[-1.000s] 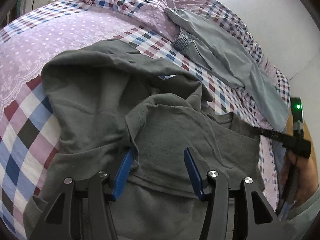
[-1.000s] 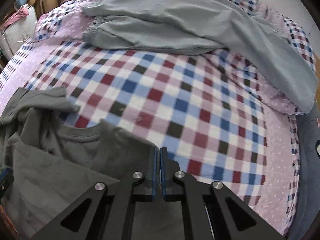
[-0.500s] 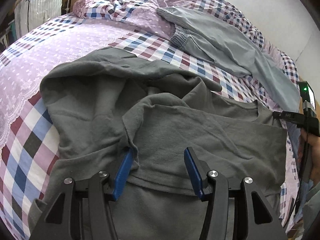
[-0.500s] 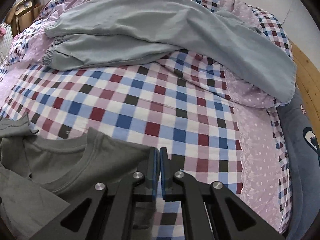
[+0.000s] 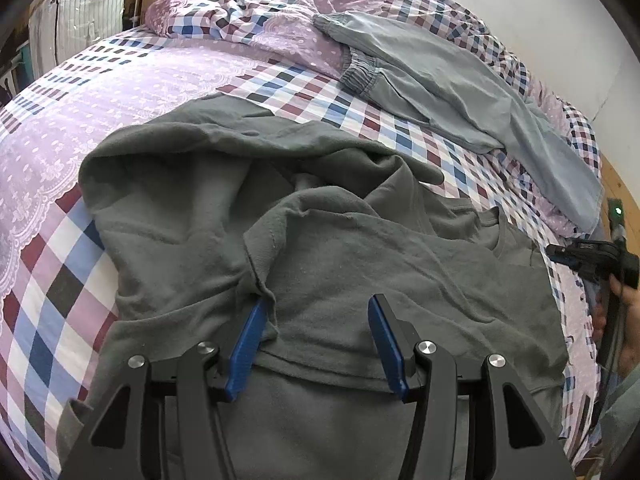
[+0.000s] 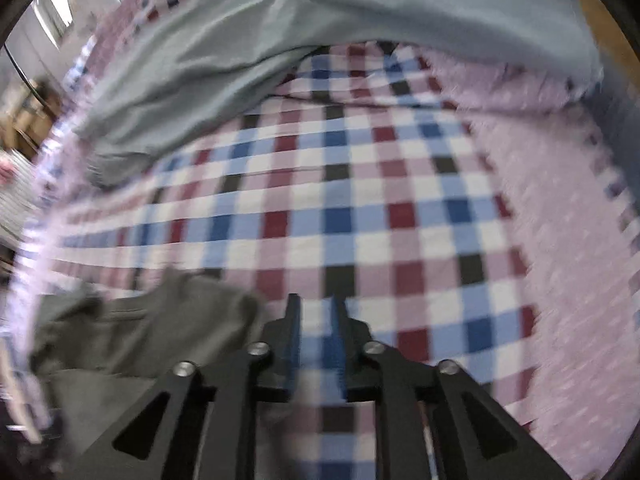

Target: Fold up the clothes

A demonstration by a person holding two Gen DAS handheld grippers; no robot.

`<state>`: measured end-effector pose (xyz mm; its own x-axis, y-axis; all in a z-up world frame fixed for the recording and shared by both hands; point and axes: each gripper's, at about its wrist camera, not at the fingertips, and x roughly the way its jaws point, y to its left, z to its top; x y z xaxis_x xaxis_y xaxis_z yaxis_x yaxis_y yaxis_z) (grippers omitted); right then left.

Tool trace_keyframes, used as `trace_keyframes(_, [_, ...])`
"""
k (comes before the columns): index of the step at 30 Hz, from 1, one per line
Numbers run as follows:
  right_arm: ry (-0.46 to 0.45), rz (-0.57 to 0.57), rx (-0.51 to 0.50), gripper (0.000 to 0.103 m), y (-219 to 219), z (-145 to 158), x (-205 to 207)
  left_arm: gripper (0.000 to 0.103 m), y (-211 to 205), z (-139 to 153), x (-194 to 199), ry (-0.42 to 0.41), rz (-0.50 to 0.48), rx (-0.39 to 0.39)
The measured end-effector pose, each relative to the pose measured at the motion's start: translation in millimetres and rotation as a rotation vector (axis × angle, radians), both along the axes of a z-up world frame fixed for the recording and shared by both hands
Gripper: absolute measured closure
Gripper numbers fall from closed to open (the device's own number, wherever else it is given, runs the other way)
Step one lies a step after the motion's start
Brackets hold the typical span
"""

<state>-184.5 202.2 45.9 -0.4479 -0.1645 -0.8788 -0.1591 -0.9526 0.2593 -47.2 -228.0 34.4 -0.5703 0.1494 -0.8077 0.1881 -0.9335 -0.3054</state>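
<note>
A dark grey T-shirt [image 5: 360,264] lies crumpled on the checkered bed sheet [image 5: 52,288], its left part bunched into folds. My left gripper [image 5: 317,304] hovers low over the shirt's near part with its blue pads apart; the left pad [image 5: 248,336] rests against a fold edge. The right gripper [image 5: 584,256] shows at the shirt's right edge, held by a hand [image 5: 628,308]. In the blurred right wrist view the right gripper [image 6: 316,304] has its jaws opening, with only sheet [image 6: 400,216] between them and the shirt [image 6: 140,332] to its left.
Light grey-blue trousers [image 5: 460,80] [image 6: 280,32] lie spread across the far side of the bed. A rumpled checkered quilt [image 5: 240,8] sits at the head. Boxes and a striped bag [image 5: 80,20] stand beyond the bed's left. Wooden floor [image 5: 616,184] shows at the right.
The right gripper, shut at the shirt's shoulder edge before, has slid rightward off the shirt and parted its jaws. The shirt's right side now lies spread out. The left gripper has kept its place.
</note>
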Motion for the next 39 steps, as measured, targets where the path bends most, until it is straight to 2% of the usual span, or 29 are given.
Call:
trace_keyframes(1, [0.012,0.009,-0.048,0.062,1.3,0.9,5.3,0.046,-0.1,0.0,-0.1,0.0,0.0,0.0])
trace_keyframes(3, [0.025,0.022,-0.079,0.059,-0.2,1.6,13.1,0.046,-0.4,0.2,-0.2,0.0,0.002,0.001])
trace_keyframes(9, [-0.015,0.047,-0.046,0.059,-3.2,-16.5,19.1,0.046,0.3,0.3,-0.1,0.0,0.007,-0.002])
trace_keyframes(11, [-0.028,0.061,-0.027,0.071,-5.3,-22.4,19.0,0.046,0.5,0.1,-0.4,0.0,0.011,-0.002])
trace_keyframes(12, [-0.032,0.068,-0.006,0.103,-7.1,-23.2,19.0,0.046,0.4,0.0,-0.7,-0.001,0.013,-0.002])
trace_keyframes(16, [0.004,0.062,0.103,0.103,-7.4,-15.0,20.0,0.046,1.7,-0.8,-1.2,0.0,0.012,-0.014])
trace_keyframes(20, [0.06,0.012,0.122,0.103,4.5,2.9,17.8,0.046,2.7,-1.2,-1.7,0.0,0.009,-0.024])
trace_keyframes(23, [0.039,0.048,-0.004,0.099,9.1,-1.1,15.2,0.046,3.5,-1.3,-1.2,0.0,0.01,-0.025])
trace_keyframes(24, [0.017,0.065,-0.04,0.092,8.9,-5.8,14.5,0.046,3.5,-1.3,-1.4,-0.001,0.011,-0.025])
trace_keyframes(25, [-0.002,0.07,-0.047,0.081,8.2,-10.7,15.6,0.046,3.7,-1.2,-1.5,-0.001,0.011,-0.025])
trace_keyframes(27, [-0.014,0.077,-0.059,0.065,6.9,-18.6,18.8,0.046,3.7,-1.0,-1.1,0.0,0.011,-0.028])
trace_keyframes(30, [0.0,0.068,-0.088,0.064,7.0,-26.0,22.6,0.046,3.2,-0.8,-0.7,0.0,0.01,-0.03])
trace_keyframes(33, [-0.004,0.086,-0.076,0.064,0.4,-31.8,22.3,0.046,3.0,-0.8,-1.1,0.0,0.011,-0.031])
trace_keyframes(35, [-0.004,0.109,-0.058,0.069,-5.4,-32.7,22.1,0.046,3.4,-1.0,-1.7,0.0,0.013,-0.034])
trace_keyframes(37, [-0.002,0.132,-0.024,0.1,-10.7,-31.8,22.3,0.046,4.1,-1.2,-2.1,0.0,0.013,-0.038])
trace_keyframes(39, [0.016,0.135,0.033,0.101,-15.7,-26.1,23.1,0.046,5.2,-1.3,-2.0,0.0,0.012,-0.046])
